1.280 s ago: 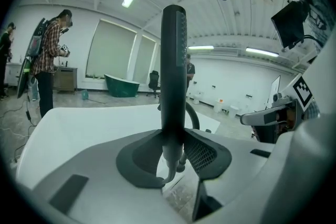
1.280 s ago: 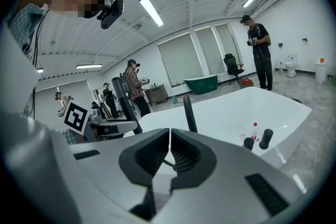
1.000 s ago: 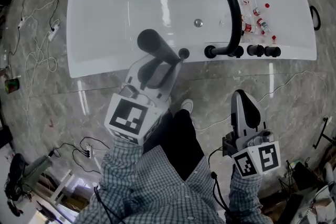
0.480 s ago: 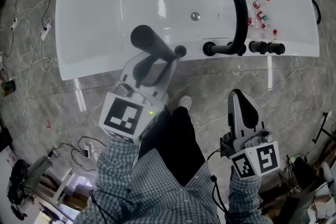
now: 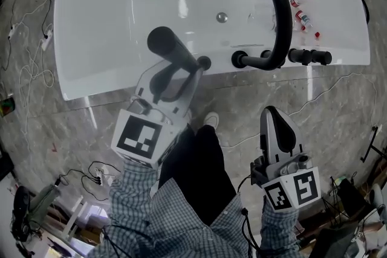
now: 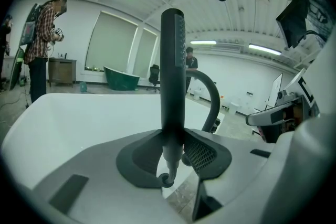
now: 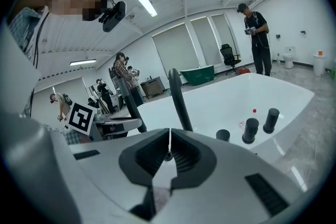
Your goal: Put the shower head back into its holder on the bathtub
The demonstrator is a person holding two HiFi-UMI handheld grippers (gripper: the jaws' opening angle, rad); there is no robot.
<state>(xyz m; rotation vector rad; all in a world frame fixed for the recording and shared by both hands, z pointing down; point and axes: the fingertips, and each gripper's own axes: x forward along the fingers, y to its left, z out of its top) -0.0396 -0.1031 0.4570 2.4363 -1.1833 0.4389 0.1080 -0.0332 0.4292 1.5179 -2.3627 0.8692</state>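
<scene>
Overhead, white bathtub [image 5: 91, 84] on grey marble floor [image 5: 54, 130] strewn with cables [image 5: 27, 69], left gripper [image 5: 180, 74] clamped on black shower head [image 5: 171, 47] over the tub rim, right gripper [image 5: 274, 114] closed on nothing, both grips unchanged from a second ago.

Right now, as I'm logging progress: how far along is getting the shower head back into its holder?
Done: the shower head is picked up, clamped in the left gripper. In hand: it is held at the bathtub's near rim, left of the black fittings. Left: seating it in its holder, which is not yet done. The right gripper is shut and empty, away from the tub.
</scene>
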